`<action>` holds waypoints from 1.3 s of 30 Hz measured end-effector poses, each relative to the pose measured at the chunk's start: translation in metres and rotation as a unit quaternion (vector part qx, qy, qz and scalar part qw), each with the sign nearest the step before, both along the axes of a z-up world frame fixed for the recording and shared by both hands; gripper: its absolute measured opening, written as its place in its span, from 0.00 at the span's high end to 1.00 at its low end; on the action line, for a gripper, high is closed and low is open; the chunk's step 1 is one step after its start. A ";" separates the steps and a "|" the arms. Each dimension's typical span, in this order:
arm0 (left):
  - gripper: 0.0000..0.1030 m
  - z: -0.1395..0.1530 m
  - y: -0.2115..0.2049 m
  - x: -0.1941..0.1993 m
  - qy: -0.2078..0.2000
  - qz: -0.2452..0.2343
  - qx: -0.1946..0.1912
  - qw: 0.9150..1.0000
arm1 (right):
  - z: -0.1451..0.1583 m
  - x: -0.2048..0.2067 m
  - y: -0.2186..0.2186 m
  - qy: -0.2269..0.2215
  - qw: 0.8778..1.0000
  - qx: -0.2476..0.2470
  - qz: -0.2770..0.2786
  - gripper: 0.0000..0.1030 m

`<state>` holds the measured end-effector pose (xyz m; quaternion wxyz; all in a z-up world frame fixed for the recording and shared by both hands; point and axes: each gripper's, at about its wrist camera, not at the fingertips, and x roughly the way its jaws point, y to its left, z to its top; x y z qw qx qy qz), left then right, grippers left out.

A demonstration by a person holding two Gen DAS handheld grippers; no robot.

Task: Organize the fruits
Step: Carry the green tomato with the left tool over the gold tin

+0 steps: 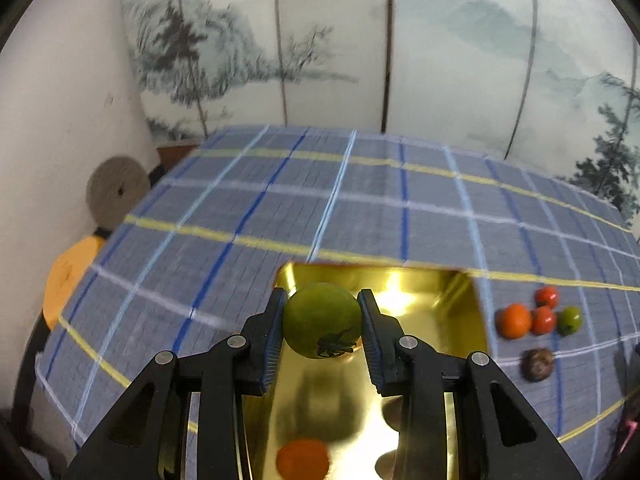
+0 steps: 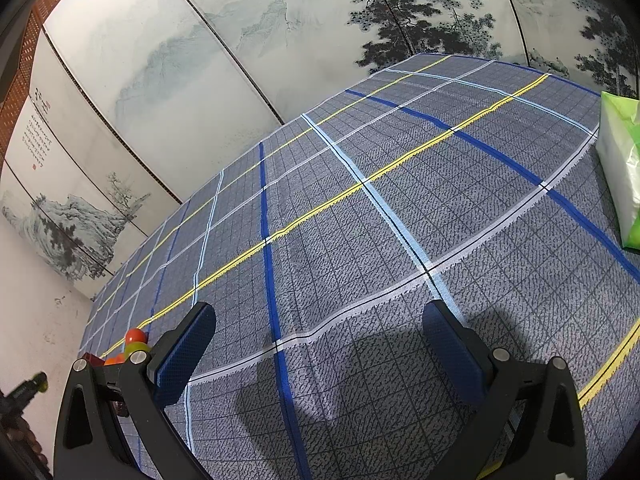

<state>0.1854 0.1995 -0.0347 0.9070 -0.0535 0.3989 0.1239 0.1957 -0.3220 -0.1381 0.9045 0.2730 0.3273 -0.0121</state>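
Note:
My left gripper [image 1: 322, 322] is shut on a green tomato [image 1: 320, 316] and holds it above a shiny gold tray [image 1: 460, 312]. An orange fruit [image 1: 303, 460] lies in the tray's near end. To the right of the tray, on the checked cloth, lie an orange fruit [image 1: 514, 320], two red tomatoes [image 1: 544, 319], a small green tomato [image 1: 570, 320] and a dark brown fruit [image 1: 538, 364]. My right gripper [image 2: 320, 344] is open and empty over bare cloth; a few of the fruits [image 2: 134, 338] show past its left finger.
A blue-grey checked cloth [image 1: 360, 208] covers the table. A painted folding screen [image 1: 320, 40] stands behind it. Round grey and orange discs [image 1: 116, 192] sit off the table's left edge. A green and white plastic pack [image 2: 620, 172] lies at the far right.

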 end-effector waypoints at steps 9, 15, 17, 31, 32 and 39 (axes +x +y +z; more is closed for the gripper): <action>0.64 -0.040 0.012 0.005 0.052 0.018 -0.007 0.998 | 0.000 0.000 0.000 0.001 1.000 -0.001 -0.001 0.00; 0.64 -0.050 -0.001 0.001 0.063 -0.005 0.023 0.998 | 0.000 0.000 0.000 0.000 1.000 0.000 -0.001 0.00; 0.64 -0.053 -0.005 -0.001 0.064 -0.011 0.028 0.997 | 0.000 0.000 0.000 0.000 1.000 0.000 -0.001 0.00; 0.64 -0.064 -0.009 0.003 0.095 -0.016 0.047 0.994 | 0.000 0.000 0.000 0.001 1.000 -0.001 -0.002 0.00; 0.64 -0.067 -0.009 0.005 0.105 -0.018 0.049 0.993 | 0.000 0.000 0.000 0.001 1.000 -0.001 -0.002 0.00; 0.64 -0.074 -0.011 0.012 0.129 -0.022 0.054 0.990 | 0.000 0.000 0.001 0.001 1.000 -0.001 -0.003 0.00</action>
